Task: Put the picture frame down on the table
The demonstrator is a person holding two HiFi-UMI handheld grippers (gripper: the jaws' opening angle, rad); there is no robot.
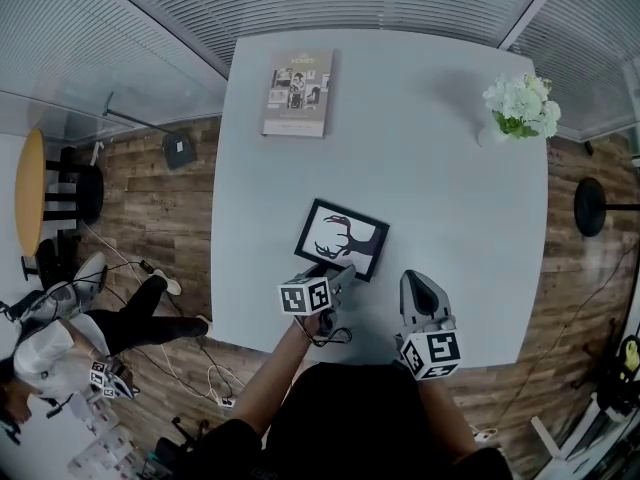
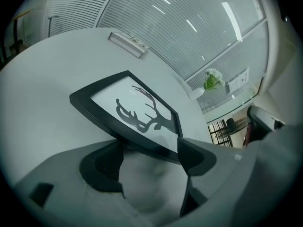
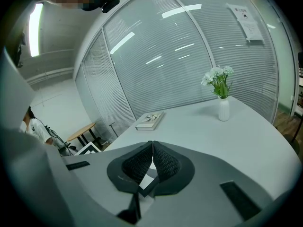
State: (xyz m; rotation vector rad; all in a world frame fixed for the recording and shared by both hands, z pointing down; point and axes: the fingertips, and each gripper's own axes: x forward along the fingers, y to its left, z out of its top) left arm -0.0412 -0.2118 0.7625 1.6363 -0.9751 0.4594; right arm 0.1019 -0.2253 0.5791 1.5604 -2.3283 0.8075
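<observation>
Left hand-held gripper (image 1: 335, 276): jaws set around the near edge of the picture frame (image 1: 342, 239), holding it at one corner region only. In the left gripper view the frame (image 2: 135, 110) sits tilted, near edge up in the jaws, far edge low toward the worktop (image 1: 440, 198); contact at the far edge cannot be confirmed. Deer-antler print faces up.

Right hand-held gripper (image 1: 418, 290): jaws closed together, nothing between them, held near the worktop's front edge, apart from the frame.

Further out: a book (image 1: 298, 92) lies flat at the far left of the worktop, and a vase of white flowers (image 1: 520, 108) stands at the far right, both well apart from the frame.

Risks, as judged:
- The grip is off-centre on one edge, so the frame may pivot or slip in the jaws as it is lowered.
- Release before the near edge rests flat would drop the frame; the glazed front could knock or crack.
- The frame lies fairly close to the front edge; a pull toward the person on release could drag it that way.
</observation>
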